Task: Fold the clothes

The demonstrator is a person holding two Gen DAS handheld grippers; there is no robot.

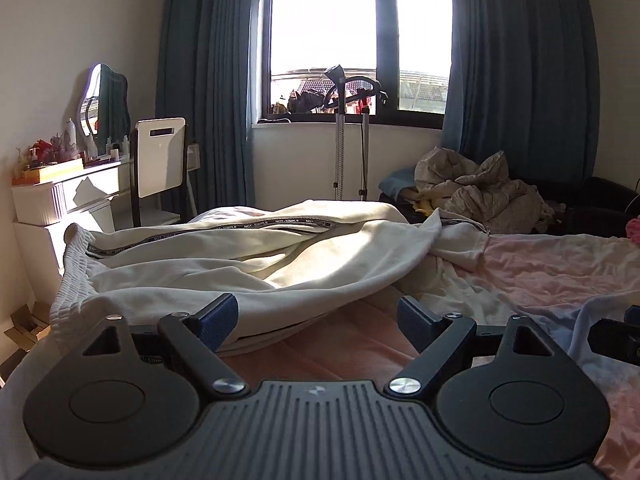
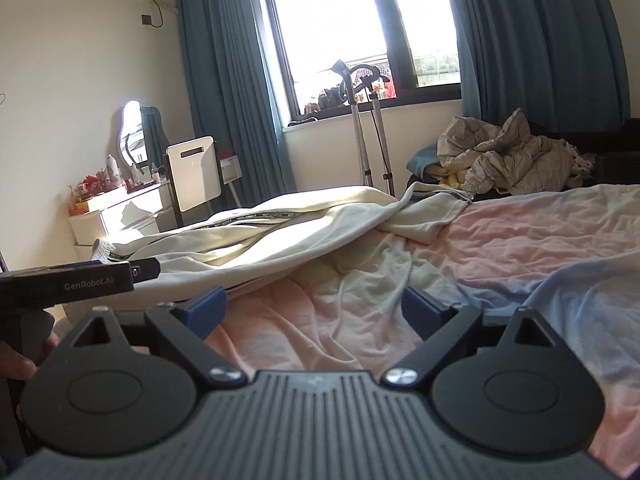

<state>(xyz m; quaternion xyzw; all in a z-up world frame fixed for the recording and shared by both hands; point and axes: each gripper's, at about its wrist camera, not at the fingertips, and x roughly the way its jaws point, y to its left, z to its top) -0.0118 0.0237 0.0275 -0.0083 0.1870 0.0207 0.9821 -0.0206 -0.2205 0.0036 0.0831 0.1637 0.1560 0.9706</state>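
**What the two wrist views leave unseen**

The cream trousers (image 1: 240, 256) drape over the bed (image 1: 560, 276), so the sheet beneath them is covered, and their far leg ends drop behind the fold. The lettering on the dark side stripe (image 1: 224, 226) is too small to read fully in the right wrist view. The left tongs (image 1: 316, 320) body hides the bed's near edge; the right tongs (image 2: 316, 306) do the same. Bottles on the vanity counter (image 1: 76, 184) are too small to identify. Glare washes out the window (image 1: 324, 24). The crumpled heap (image 1: 480, 188) masks whatever it lies on.
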